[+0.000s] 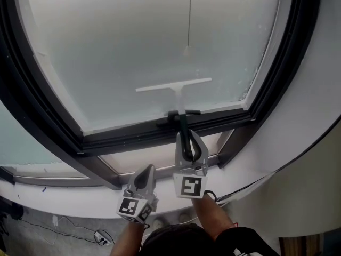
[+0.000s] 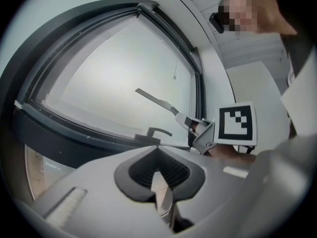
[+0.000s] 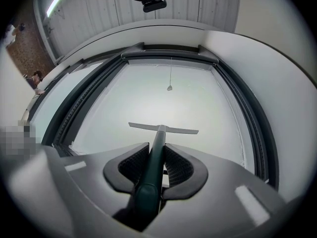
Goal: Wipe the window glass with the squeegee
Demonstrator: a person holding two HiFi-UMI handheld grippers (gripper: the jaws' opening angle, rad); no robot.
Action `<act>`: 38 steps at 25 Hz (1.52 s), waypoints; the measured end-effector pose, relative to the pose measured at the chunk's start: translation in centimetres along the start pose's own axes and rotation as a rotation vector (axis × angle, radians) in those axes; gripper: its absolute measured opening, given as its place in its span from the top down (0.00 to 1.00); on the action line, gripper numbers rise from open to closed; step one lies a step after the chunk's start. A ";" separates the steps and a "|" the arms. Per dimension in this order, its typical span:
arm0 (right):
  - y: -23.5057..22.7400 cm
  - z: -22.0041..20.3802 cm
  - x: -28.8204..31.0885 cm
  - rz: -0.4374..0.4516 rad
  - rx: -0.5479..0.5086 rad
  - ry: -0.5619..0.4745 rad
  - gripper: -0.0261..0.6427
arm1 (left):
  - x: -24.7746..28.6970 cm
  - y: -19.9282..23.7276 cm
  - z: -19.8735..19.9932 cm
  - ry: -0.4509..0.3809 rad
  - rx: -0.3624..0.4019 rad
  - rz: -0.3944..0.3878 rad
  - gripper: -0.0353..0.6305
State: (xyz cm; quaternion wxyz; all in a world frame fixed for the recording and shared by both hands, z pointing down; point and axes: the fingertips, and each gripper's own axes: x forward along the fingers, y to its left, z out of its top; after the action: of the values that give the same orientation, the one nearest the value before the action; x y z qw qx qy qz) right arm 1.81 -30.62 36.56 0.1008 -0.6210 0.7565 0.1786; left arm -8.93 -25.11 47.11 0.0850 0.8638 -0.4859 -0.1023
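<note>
Frosted window glass (image 1: 133,41), squeegee (image 1: 176,87) in right hand-held gripper (image 1: 186,136)

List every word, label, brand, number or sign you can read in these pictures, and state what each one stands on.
No readable words, brands or numbers in any view.
Cube of the left gripper: the left marker, a black-and-white square pattern, not text.
Cube of the right gripper: the right marker, likewise a pattern only.
The squeegee: no print visible.
</note>
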 end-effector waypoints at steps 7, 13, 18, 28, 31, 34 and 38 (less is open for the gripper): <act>0.3 -1.2 -0.6 -0.006 -0.002 0.029 0.81 | -0.5 1.1 -0.1 0.014 -0.022 0.036 0.95; 0.4 -2.5 -1.5 -0.008 0.009 0.065 0.81 | -0.8 0.8 -0.9 0.015 -0.023 0.022 0.95; 0.6 -3.6 -2.1 -0.005 0.002 0.100 0.81 | -0.7 0.7 -1.4 0.027 0.000 0.002 0.95; 0.9 -5.5 -3.0 -0.001 -0.008 0.150 0.81 | -0.6 0.3 -1.4 0.044 -0.022 0.001 0.95; 0.9 -6.1 -3.2 -0.002 -0.005 0.164 0.81 | -0.8 0.5 -1.9 0.063 -0.019 0.001 0.95; 0.8 -6.5 -3.4 -0.003 -0.001 0.175 0.81 | -0.7 0.4 -2.0 0.068 -0.023 0.000 0.95; 0.8 -6.6 -3.4 0.010 -0.012 0.183 0.81 | -0.3 0.0 -2.1 0.062 -0.031 -0.006 0.95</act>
State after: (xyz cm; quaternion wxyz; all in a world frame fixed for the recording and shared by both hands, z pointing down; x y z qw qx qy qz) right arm 2.19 -30.08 44.01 0.0266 -0.6317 0.7644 0.1261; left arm -8.59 -24.73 49.16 0.1131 0.8667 -0.4787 -0.0832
